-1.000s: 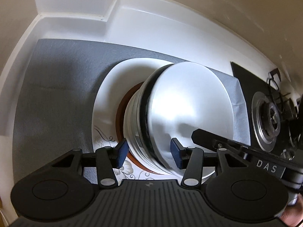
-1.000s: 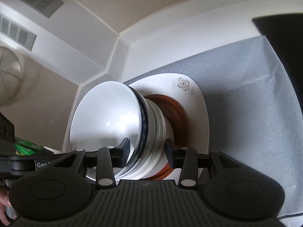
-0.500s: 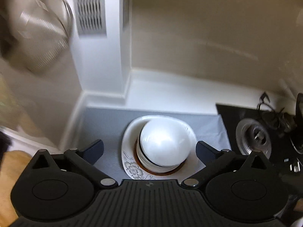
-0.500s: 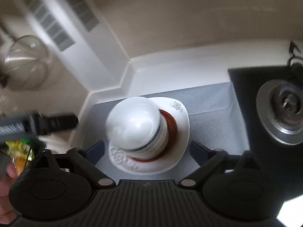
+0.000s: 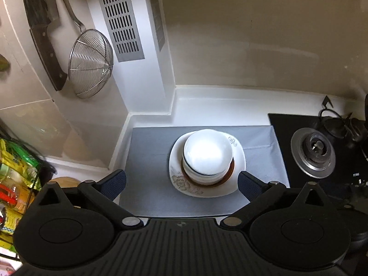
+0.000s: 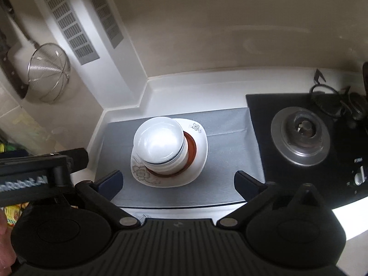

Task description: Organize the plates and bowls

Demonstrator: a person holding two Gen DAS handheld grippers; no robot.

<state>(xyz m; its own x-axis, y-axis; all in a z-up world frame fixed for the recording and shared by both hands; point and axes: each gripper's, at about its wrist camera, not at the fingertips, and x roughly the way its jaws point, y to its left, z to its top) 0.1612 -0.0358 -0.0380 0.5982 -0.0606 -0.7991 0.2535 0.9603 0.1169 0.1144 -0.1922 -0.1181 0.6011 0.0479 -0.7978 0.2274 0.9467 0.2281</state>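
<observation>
Grey mat [image 5: 147, 184] holds stacked bowls [image 5: 207, 156] on plate [image 5: 239, 161]; L gripper [image 5: 181, 184] & R gripper [image 6: 178, 181] spread wide, empty.

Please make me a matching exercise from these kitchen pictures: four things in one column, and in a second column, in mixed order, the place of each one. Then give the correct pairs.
Things
1. stack of white round bowls
2. square white plate with a flower pattern
3. round wire-mesh metal strainer
4. silver round gas burner

Places
A. hanging on the wall at the left
B. lying flat on the grey mat, under everything else
C. set in the black stove top at the right
D. on the brown round plate, topmost in the pile

Pairs: 1-D, 2-B, 3-A, 4-C
</observation>
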